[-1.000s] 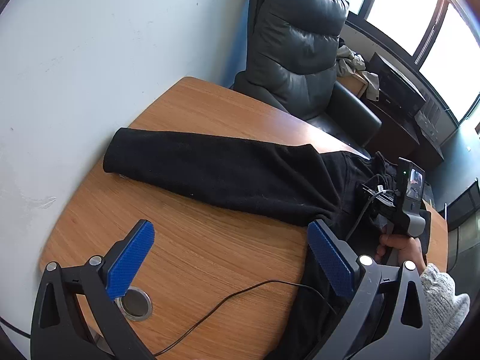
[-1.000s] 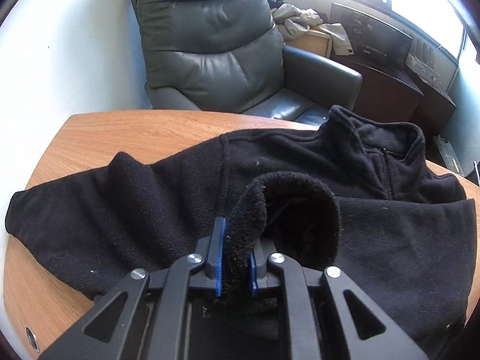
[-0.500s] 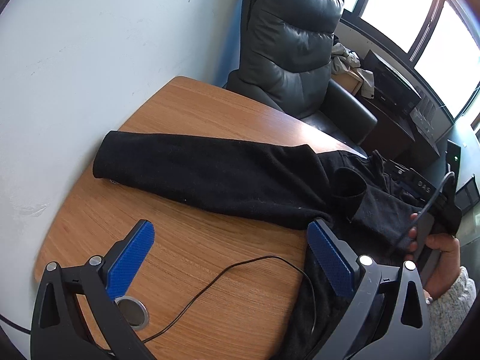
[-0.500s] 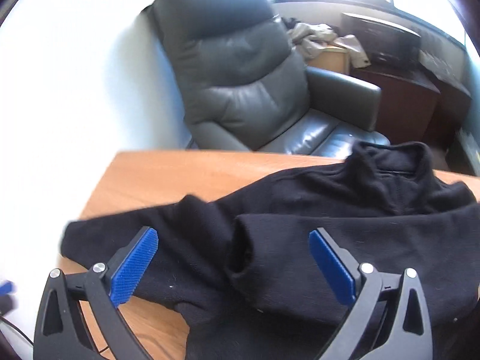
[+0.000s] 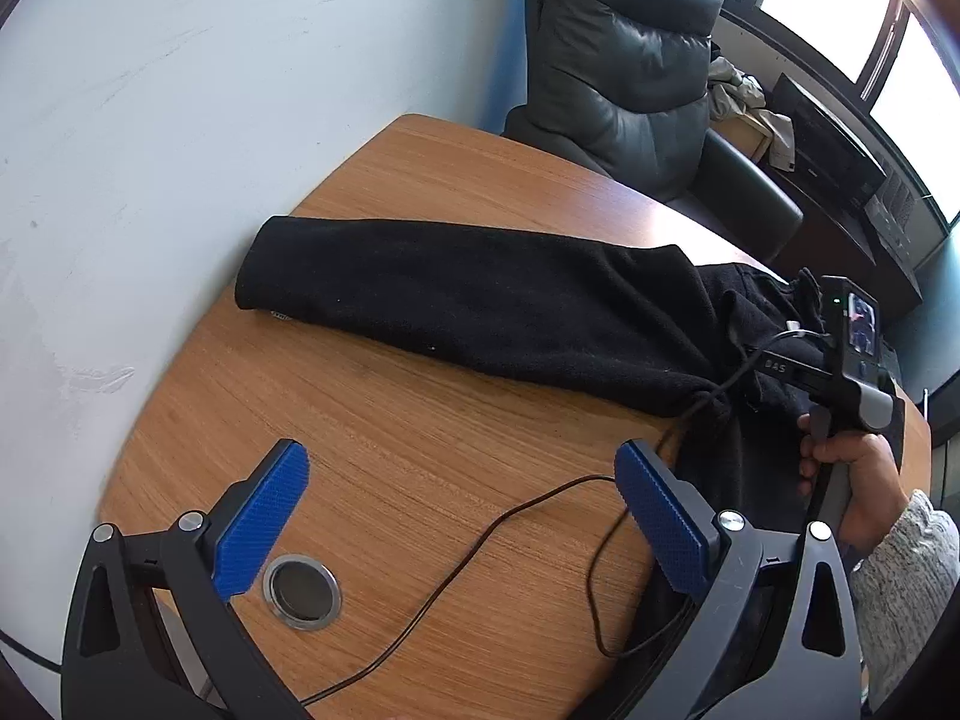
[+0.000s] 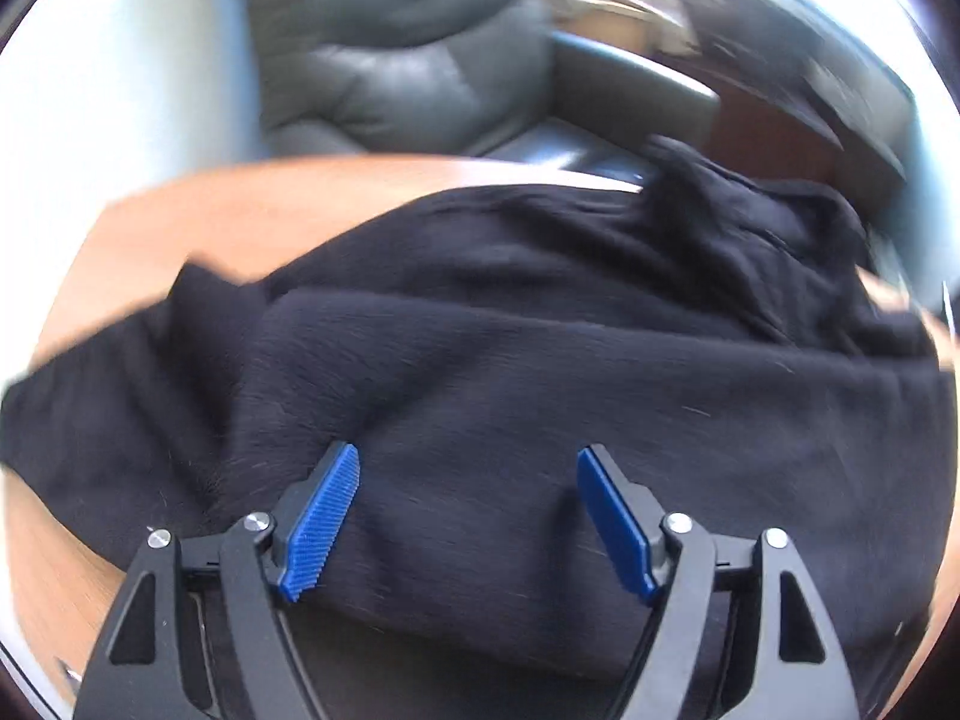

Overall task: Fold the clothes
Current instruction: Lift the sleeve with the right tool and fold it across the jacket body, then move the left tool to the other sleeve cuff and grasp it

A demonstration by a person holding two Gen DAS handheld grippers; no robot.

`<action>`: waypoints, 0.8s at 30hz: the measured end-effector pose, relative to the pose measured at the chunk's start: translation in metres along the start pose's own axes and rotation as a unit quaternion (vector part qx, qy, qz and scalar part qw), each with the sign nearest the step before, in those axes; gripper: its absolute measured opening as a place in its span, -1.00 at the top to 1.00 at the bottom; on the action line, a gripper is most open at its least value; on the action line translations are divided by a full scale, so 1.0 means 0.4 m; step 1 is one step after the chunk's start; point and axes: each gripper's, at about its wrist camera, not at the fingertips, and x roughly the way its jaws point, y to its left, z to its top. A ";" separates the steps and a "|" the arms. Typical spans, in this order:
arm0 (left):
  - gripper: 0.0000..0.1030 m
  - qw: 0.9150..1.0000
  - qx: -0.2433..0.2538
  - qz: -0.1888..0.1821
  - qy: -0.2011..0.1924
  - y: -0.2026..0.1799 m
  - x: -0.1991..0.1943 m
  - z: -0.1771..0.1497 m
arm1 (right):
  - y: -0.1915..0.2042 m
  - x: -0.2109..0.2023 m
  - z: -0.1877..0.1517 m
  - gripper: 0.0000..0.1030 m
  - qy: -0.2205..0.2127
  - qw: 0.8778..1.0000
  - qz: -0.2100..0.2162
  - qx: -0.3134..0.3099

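Rounded wooden table (image 5: 420, 420) against a white wall (image 5: 180, 90); black fleece jacket (image 5: 480, 306) spread across it; dark leather armchair (image 5: 630, 60) behind; left hand-held gripper (image 5: 459, 498) and right hand-held gripper (image 6: 468, 516) both gape wide, holding nothing.

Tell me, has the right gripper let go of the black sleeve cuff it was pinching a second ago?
Yes. The right gripper now stands open over the black jacket, holding nothing. Against the gray armchair, the sleeve it released lies folded across the jacket body.
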 end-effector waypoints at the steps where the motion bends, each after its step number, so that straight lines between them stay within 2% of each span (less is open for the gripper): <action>1: -1.00 1.000 -0.005 0.002 0.001 0.003 0.002 -0.007 | 0.012 0.014 0.000 -0.54 0.004 1.000 -0.007 -0.005; 2: -1.00 1.000 -0.010 -0.001 0.000 0.006 0.004 -0.013 | 0.016 0.021 0.000 -0.60 0.001 1.000 -0.011 -0.005; 5: -1.00 1.000 -0.028 0.001 0.010 0.019 0.019 -0.020 | 0.001 0.004 -0.001 -0.61 -0.003 1.000 -0.002 -0.013; 8: -1.00 0.999 -0.042 -0.015 0.003 0.058 0.034 0.013 | -0.053 -0.091 -0.023 -0.63 -0.048 0.999 0.011 -0.007; 10: -1.00 0.998 -0.059 -0.018 -0.007 0.110 0.051 0.054 | -0.098 -0.162 -0.059 -0.63 -0.068 0.997 0.034 0.010; 13: -1.00 0.998 -0.056 0.018 -0.018 0.212 0.119 0.130 | -0.153 -0.252 -0.122 -0.69 -0.083 0.993 0.072 0.032; 15: -1.00 0.997 -0.034 0.069 -0.015 0.277 0.192 0.173 | -0.170 -0.305 -0.172 -0.74 -0.093 0.991 0.084 0.040; 17: -1.00 0.992 -0.012 0.123 -0.012 0.317 0.271 0.206 | -0.160 -0.342 -0.220 -0.76 -0.092 0.991 0.083 0.050; 21: -0.98 0.986 0.019 0.165 -0.008 0.337 0.404 0.246 | -0.130 -0.407 -0.317 -0.77 -0.080 0.991 0.073 0.073; 23: -0.73 0.986 0.027 0.164 0.000 0.337 0.450 0.257 | -0.107 -0.428 -0.365 -0.77 -0.066 0.992 0.063 0.092; 24: -0.48 0.986 0.030 0.161 0.004 0.336 0.472 0.263 | -0.096 -0.435 -0.382 -0.77 -0.059 0.991 0.061 0.102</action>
